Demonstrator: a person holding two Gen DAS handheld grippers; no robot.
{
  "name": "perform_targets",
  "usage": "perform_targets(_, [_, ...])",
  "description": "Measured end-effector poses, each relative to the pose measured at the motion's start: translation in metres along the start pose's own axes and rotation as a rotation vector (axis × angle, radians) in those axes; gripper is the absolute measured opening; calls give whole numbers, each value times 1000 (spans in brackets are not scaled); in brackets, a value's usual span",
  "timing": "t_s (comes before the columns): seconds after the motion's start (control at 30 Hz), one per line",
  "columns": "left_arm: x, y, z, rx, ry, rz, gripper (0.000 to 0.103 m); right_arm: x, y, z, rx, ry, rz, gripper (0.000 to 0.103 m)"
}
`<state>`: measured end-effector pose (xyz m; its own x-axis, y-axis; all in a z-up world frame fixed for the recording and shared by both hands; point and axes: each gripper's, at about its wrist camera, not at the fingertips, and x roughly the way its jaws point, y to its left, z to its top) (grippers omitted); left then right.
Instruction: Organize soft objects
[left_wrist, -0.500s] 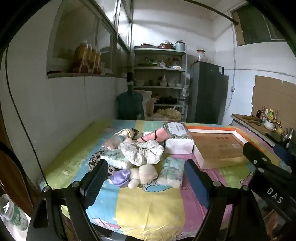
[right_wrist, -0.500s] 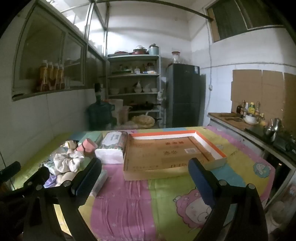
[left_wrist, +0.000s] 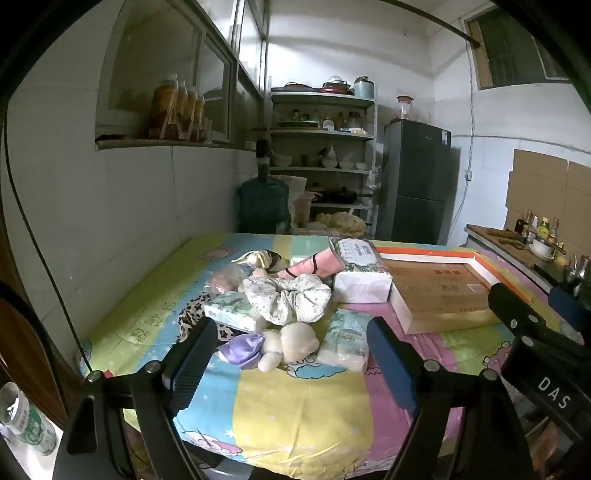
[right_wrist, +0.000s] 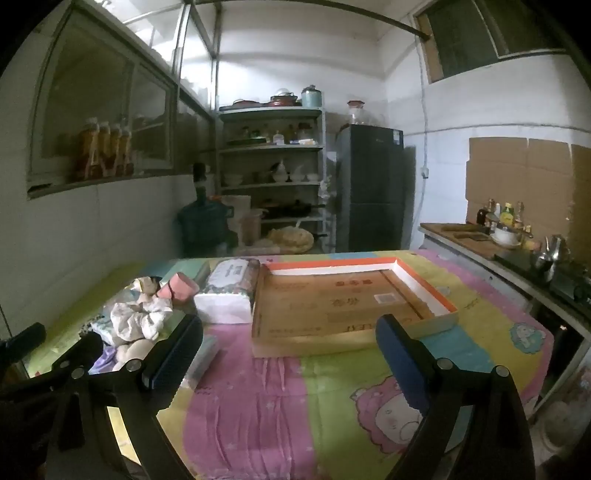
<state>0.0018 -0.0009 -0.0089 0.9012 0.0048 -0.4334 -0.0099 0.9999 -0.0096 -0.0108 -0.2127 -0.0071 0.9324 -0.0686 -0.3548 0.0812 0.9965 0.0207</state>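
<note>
A heap of soft things lies on the cartoon-print tablecloth (left_wrist: 295, 406): a floral scrunchie (left_wrist: 288, 295), a cream plush toy (left_wrist: 291, 343) with a purple bow (left_wrist: 242, 349), two tissue packs (left_wrist: 345, 341) (left_wrist: 232, 314), a big tissue bundle (left_wrist: 360, 271) and a pink roll (left_wrist: 317, 264). My left gripper (left_wrist: 291, 358) hovers open just short of the plush toy, nothing between its fingers. To the right lies a shallow cardboard box (right_wrist: 351, 299) with an orange-white rim. My right gripper (right_wrist: 291, 350) stands open before that box, empty; the heap (right_wrist: 140, 317) is at its left.
The table stands against a white wall at the left. Behind it are a blue water jug (left_wrist: 263, 206), a shelf of dishes (left_wrist: 321, 147) and a dark fridge (left_wrist: 415, 184). A counter with bottles and bowls (right_wrist: 509, 232) runs along the right.
</note>
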Motion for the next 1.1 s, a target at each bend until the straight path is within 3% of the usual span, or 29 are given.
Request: perform_targets(1.1, [2, 3, 2, -7, 4, 1, 82, -5, 2, -1, -4, 3, 21, 95])
